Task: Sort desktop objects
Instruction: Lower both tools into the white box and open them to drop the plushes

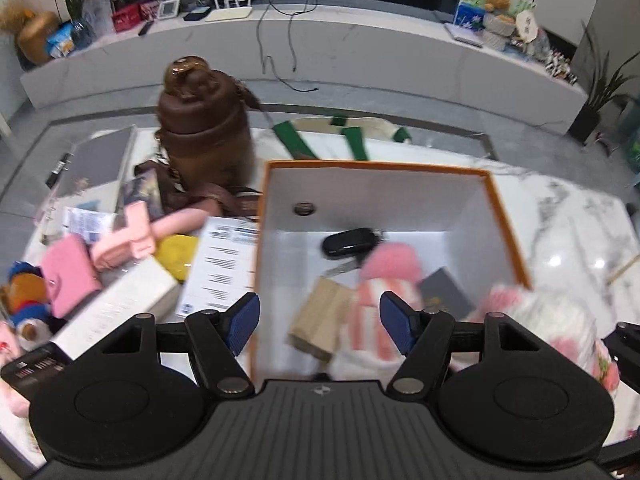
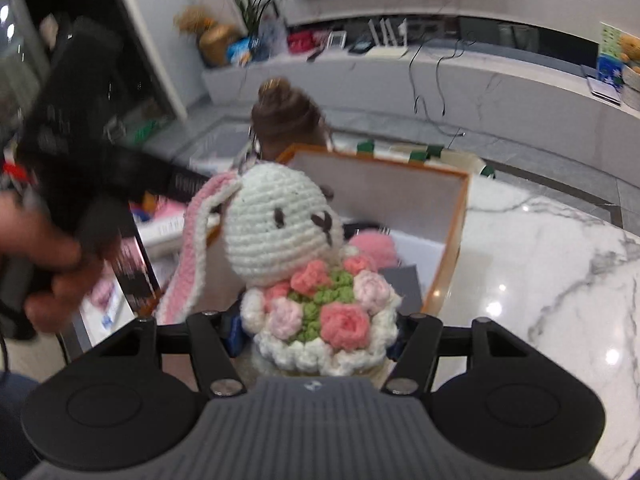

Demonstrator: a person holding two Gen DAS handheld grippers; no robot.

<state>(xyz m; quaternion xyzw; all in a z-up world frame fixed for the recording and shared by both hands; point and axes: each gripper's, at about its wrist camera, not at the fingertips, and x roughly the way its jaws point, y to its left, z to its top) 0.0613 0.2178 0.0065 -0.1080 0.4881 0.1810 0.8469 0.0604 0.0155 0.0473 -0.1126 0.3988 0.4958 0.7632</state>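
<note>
The right gripper (image 2: 316,332) clamps a crocheted bunny (image 2: 304,264) at its base — flower bouquet facing the camera — just beside the orange-edged box (image 2: 456,240) on the marble table (image 2: 560,280). The left gripper (image 1: 318,322) hangs spread and empty above the box, where a car key (image 1: 350,242), a wooden block (image 1: 320,320) and a dark booklet (image 1: 444,294) lie. A brown bottle (image 1: 206,128) stands just behind the box.
</note>
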